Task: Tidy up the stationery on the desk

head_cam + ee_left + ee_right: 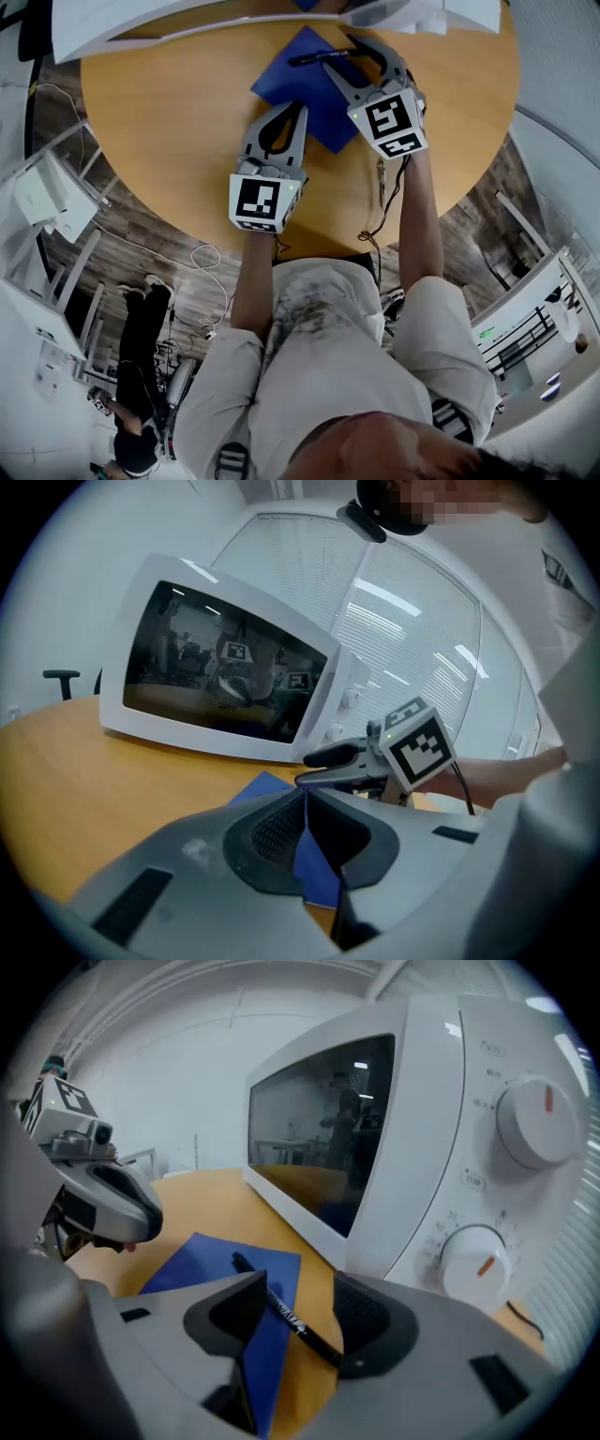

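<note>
A blue notebook (pixel 314 94) lies on the round wooden desk (pixel 169 122), in front of a white microwave (pixel 187 23). A black pen (pixel 317 57) rests across the notebook's far edge. My right gripper (pixel 345 58) is open, one jaw on each side of the pen (pixel 281 1312), without closing on it. My left gripper (pixel 299 109) is shut with nothing visibly between its jaws, its tips over the notebook's (pixel 314 864) near left edge. Whether they touch the cover I cannot tell. The right gripper (pixel 323 764) shows beyond it in the left gripper view.
The microwave (pixel 422 1129) stands close behind the pen, with its knobs (pixel 539 1124) to the right. The desk's near edge (pixel 309 248) is just under my forearms. A black cable (pixel 384 202) trails from the right gripper. A chair arm (pixel 61 677) shows far left.
</note>
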